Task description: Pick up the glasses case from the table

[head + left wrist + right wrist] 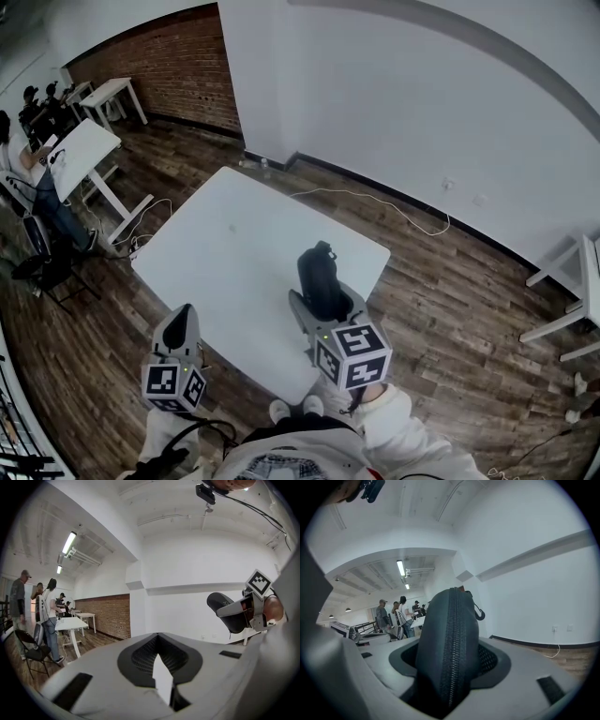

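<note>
The black zippered glasses case (319,274) stands upright between the jaws of my right gripper (324,302), above the near right part of the white table (225,253). My right gripper (450,667) is shut on the case (449,644), whose zipper faces the camera and whose pull loop hangs at its top. In the left gripper view the case (224,607) shows at the right, lifted in the right gripper (243,613). My left gripper (180,328) hovers over the table's near left edge. This left gripper (159,663) has its jaws together and nothing between them.
Other white desks (86,148) and a chair (29,652) stand at the far left, where several people (47,616) are. A white cable (384,204) lies on the wooden floor beyond the table. Another white table (579,281) is at the right.
</note>
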### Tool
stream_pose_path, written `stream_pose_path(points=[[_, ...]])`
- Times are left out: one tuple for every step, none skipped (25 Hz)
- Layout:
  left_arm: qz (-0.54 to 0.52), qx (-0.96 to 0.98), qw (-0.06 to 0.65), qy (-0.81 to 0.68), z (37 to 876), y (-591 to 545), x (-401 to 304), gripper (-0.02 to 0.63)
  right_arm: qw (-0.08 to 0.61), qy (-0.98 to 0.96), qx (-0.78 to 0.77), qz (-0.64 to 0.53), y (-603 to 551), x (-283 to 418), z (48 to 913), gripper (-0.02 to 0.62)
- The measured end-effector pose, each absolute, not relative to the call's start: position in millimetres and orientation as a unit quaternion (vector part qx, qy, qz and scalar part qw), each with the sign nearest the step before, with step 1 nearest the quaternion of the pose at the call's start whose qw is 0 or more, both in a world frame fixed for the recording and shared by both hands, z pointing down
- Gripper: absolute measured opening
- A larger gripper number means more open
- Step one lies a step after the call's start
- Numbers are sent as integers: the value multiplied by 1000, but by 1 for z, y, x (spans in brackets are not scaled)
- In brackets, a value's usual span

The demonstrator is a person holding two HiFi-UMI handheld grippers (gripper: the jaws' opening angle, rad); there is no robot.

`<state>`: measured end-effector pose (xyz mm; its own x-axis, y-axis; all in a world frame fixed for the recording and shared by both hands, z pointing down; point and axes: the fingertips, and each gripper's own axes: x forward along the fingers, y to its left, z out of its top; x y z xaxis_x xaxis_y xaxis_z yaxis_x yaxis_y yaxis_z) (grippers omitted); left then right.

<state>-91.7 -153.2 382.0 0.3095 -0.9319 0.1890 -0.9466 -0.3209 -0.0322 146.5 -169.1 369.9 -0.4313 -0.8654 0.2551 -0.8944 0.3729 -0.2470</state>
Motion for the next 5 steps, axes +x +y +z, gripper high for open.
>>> stream_pose_path(points=[[87, 808, 42, -581, 381, -153, -91, 22, 41, -828, 532, 176, -168, 147, 369, 261], [87, 808, 40, -582, 380, -152, -91, 23, 41, -828, 531, 177, -167, 147, 369, 261], [87, 807, 39, -582, 379, -151, -91, 23, 42, -828, 531, 178, -166, 147, 370, 261], [87, 807, 38, -582, 379, -150, -90, 21, 42, -828, 530, 179, -165, 147, 370, 261], [88, 807, 36, -582, 378, -150, -90, 22, 42, -828, 530, 180, -164, 147, 370, 261]])
